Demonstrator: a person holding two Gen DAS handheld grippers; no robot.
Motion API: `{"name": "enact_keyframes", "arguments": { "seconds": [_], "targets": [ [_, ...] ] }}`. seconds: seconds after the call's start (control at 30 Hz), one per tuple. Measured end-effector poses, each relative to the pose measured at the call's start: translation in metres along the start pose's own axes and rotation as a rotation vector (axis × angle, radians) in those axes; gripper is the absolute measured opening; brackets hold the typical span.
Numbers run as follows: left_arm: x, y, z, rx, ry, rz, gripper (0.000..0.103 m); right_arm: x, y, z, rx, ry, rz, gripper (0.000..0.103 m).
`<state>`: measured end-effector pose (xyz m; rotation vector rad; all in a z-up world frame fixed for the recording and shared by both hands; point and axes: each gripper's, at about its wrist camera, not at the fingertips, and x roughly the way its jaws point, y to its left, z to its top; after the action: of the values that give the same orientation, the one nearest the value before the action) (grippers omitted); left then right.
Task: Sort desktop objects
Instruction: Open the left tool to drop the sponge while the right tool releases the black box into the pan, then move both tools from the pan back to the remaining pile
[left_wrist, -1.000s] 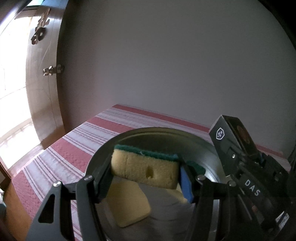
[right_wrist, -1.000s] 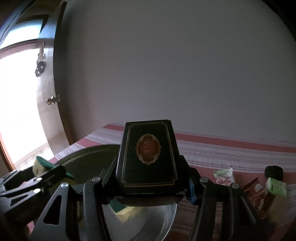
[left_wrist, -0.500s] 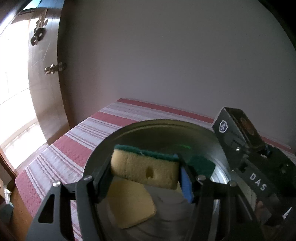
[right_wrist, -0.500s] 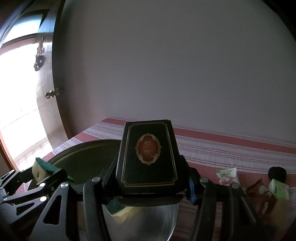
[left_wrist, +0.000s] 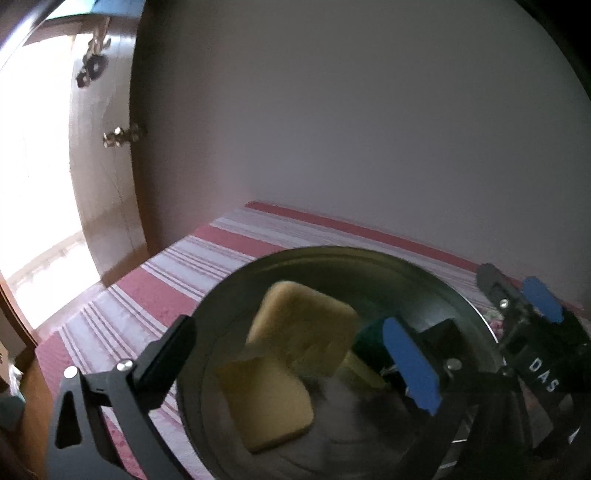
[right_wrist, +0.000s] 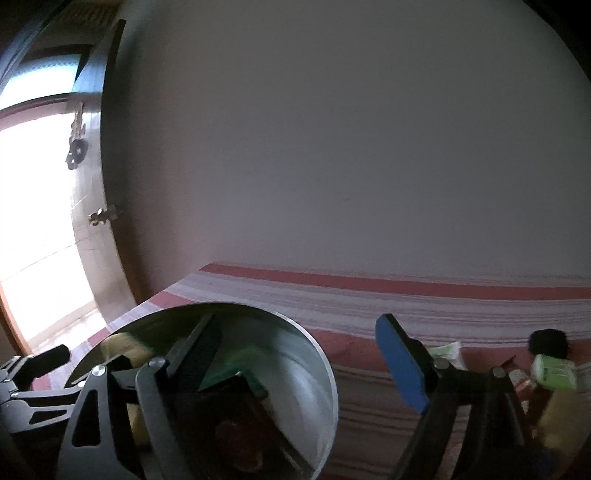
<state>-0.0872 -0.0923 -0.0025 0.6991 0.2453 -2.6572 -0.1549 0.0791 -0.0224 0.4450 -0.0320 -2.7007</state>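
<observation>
A round metal bowl (left_wrist: 236, 280) sits on the striped tablecloth; it also shows in the right wrist view (right_wrist: 317, 354). Two yellow sponges (left_wrist: 295, 332) lie in it, one tilted over the other (left_wrist: 269, 402). My left gripper (left_wrist: 295, 354) hangs open and empty over the bowl. A black box with a red emblem (right_wrist: 236, 439) lies in the bowl under my right gripper (right_wrist: 299, 365), which is open and empty. The right gripper also shows at the right of the left wrist view (left_wrist: 517, 306).
Small items lie on the cloth at the right: a green packet (right_wrist: 554, 373), a black round thing (right_wrist: 548, 341), a pale wrapper (right_wrist: 447, 350). A wooden door (left_wrist: 103, 177) stands at the left beyond the table edge. A plain wall is behind.
Both grippers have opened. The green-backed sponge dropped from the left gripper into the bowl. The black box dropped from the right gripper into the bowl.
</observation>
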Motion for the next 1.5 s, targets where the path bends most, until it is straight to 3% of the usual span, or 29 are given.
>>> {"name": "enact_keyframes", "arguments": {
  "seconds": [0.1, 0.23, 0.47, 0.7, 0.8, 1.5],
  "targets": [
    [-0.005, -0.001, -0.003, 0.005, -0.037, 0.028, 0.103, -0.012, -0.002, 0.0, -0.014, -0.048, -0.056, 0.088],
    [-0.016, -0.001, -0.006, -0.024, -0.107, 0.059, 0.103, -0.025, -0.01, 0.0, 0.029, -0.102, -0.077, 0.097],
    [-0.031, -0.013, -0.017, -0.016, -0.246, 0.136, 0.103, -0.045, -0.021, -0.005, 0.084, -0.243, -0.111, 0.102],
    [-0.033, -0.005, -0.02, -0.062, -0.285, 0.153, 0.103, -0.042, -0.01, -0.007, 0.016, -0.223, -0.137, 0.102],
    [-0.039, -0.009, -0.025, -0.052, -0.335, 0.194, 0.103, -0.044, -0.005, -0.007, -0.013, -0.235, -0.153, 0.102],
    [-0.04, -0.025, -0.033, -0.035, -0.282, 0.096, 0.103, -0.073, -0.037, -0.014, -0.009, -0.193, -0.242, 0.102]
  ]
}}
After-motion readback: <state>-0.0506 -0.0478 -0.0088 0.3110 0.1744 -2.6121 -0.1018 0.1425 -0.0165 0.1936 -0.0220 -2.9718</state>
